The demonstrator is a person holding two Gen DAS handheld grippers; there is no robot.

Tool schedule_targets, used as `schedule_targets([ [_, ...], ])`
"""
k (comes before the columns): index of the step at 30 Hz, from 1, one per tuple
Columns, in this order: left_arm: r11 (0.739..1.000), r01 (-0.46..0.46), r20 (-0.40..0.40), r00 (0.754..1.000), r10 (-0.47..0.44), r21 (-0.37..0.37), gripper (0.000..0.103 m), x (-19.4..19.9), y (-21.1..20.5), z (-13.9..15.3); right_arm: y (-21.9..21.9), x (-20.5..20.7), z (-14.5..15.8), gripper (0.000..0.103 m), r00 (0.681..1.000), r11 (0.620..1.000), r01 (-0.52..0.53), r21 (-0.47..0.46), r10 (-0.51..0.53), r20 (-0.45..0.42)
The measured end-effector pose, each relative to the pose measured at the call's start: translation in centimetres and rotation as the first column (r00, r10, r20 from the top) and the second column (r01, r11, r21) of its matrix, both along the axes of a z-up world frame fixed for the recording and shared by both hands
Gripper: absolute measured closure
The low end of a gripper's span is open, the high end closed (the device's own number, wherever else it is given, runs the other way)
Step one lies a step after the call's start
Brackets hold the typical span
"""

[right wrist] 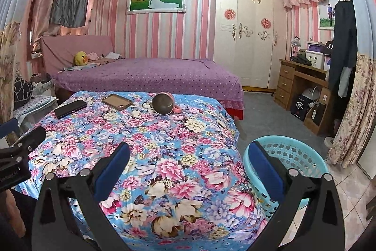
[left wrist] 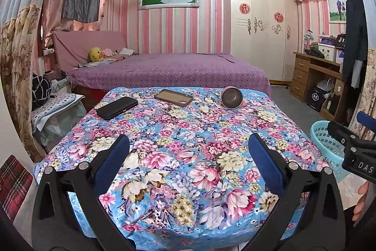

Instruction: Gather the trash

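Floral cloth shows no obvious trash: beyond my two wide, empty claws lie phones and a tipped cup; blue basket beside it, contents hidden.

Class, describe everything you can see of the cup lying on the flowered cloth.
The cup looks like dull grey metal inside with a pink outer wall and pink handle. It lies tipped on its side at the far end of the flowered cloth, mouth facing the cameras, handle to the right. Only the cloth touches it; it looks empty.
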State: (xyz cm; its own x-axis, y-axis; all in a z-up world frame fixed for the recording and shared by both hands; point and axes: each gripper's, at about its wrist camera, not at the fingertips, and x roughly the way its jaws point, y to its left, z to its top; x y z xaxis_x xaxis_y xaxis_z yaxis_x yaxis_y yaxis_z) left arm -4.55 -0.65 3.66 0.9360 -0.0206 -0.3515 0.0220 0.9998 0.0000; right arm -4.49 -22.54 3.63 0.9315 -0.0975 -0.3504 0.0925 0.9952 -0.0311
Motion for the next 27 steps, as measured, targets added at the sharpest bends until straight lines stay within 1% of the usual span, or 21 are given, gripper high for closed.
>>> schedule_targets([
  [12, 1.0, 0.01, 0.027, 1.0, -0.009, -0.011, 0.005, -0.42, 0.17, 0.22, 0.53, -0.24, 0.24, 0.005, 1.0, 1.0, -0.003, -0.018, 0.003, 0.009],
  [18, 0.999, 0.015, 0.015, 1.0, -0.015, -0.033, 0.005, -0.05, 0.65, 0.06, 0.57, -0.37, 0.39, 0.005, 1.0, 1.0, -0.002, -0.021, 0.003, 0.021],
  [27, 1.0, 0.006, 0.019, 1.0, -0.006, -0.025, 0.005, 0.2, 0.86, 0.01, 0.41, -0.35, 0.48, 0.004, 1.0, 1.0, 0.0, -0.02, 0.0, 0.026],
])
